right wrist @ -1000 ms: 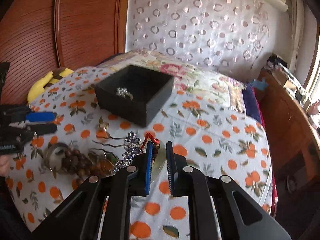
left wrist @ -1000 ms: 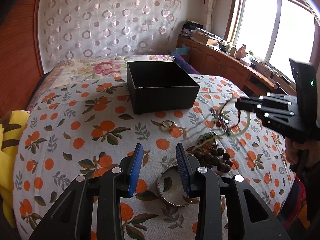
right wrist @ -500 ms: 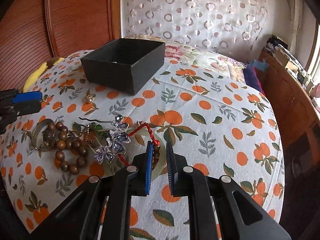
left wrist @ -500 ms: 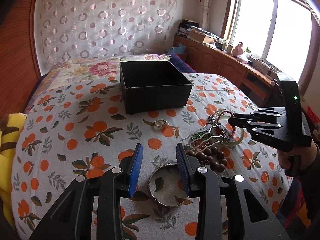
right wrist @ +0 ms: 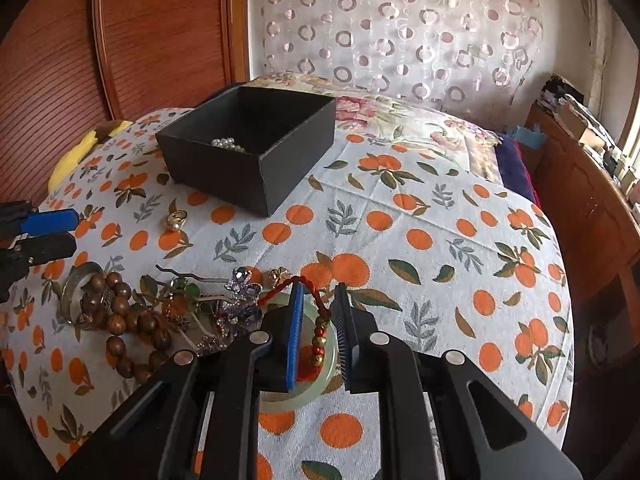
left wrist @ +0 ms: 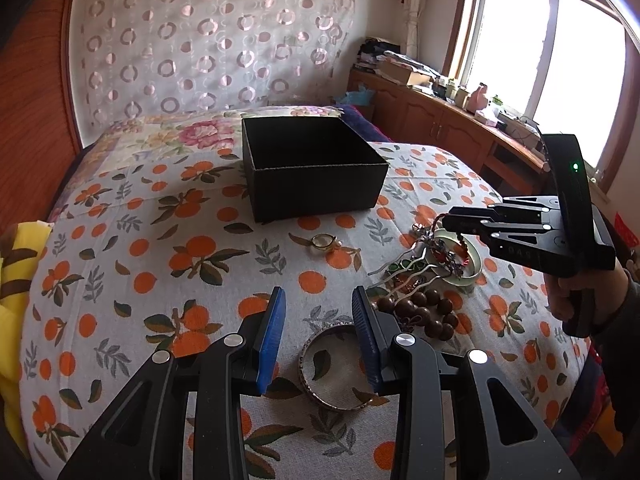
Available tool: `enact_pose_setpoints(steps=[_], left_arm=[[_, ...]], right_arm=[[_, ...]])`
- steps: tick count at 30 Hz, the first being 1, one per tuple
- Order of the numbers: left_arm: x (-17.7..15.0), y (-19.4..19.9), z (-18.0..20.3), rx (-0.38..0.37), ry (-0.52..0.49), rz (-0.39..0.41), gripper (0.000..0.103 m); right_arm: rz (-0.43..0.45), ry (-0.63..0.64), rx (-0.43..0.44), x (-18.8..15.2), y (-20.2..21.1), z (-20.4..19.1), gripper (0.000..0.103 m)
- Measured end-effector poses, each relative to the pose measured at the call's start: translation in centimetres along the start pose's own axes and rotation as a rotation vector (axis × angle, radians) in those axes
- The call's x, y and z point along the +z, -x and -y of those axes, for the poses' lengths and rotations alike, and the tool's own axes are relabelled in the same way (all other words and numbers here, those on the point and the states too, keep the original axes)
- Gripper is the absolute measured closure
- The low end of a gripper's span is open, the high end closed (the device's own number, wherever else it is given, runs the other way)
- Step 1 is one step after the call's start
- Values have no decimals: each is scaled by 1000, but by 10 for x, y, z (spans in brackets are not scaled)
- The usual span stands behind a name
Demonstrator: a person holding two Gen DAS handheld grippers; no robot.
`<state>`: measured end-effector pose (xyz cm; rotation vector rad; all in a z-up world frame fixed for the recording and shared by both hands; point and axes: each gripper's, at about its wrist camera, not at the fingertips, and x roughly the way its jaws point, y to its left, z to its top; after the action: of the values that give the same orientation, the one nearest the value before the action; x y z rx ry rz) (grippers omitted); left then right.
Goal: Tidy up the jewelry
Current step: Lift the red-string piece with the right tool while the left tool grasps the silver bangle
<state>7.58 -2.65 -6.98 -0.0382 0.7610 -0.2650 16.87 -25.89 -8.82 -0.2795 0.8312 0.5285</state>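
A black open box (left wrist: 312, 168) stands on the bed; the right wrist view shows pearls (right wrist: 227, 144) inside the box (right wrist: 256, 148). Jewelry lies in a heap: a wooden bead bracelet (left wrist: 420, 312), hairpins (left wrist: 404, 270), a jade bangle (right wrist: 316, 364), a gold ring (left wrist: 323, 241). A red cord bracelet (right wrist: 318, 320) lies over the bangle. My right gripper (right wrist: 320, 300) is slightly open, its fingers straddling the cord, low over the bangle. My left gripper (left wrist: 318, 312) is open and empty above a metal bangle (left wrist: 336, 368).
The bed has an orange-print cover (right wrist: 440, 240). A yellow plush (left wrist: 16, 280) lies at its left edge. A wooden headboard (right wrist: 160, 32) stands behind, and a wooden cabinet (left wrist: 440, 120) with clutter runs under the window.
My right gripper has come down to the jewelry heap and its jaws have parted around the red cord bracelet. My left gripper has stayed open over the metal bangle.
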Motion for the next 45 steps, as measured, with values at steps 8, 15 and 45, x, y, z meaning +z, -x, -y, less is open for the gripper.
enact_pose_setpoints(steps=[8, 15, 45], left_arm=[[-11, -1, -7, -2, 8, -10, 71], [-19, -7, -12, 1, -2, -60, 71], [-17, -17, -17, 12, -12, -111, 71]], right_arm=[[141, -3, -5, 10, 40, -3, 98], [245, -2, -12, 28, 82, -1, 98], [268, 33, -16, 39, 102, -12, 98]])
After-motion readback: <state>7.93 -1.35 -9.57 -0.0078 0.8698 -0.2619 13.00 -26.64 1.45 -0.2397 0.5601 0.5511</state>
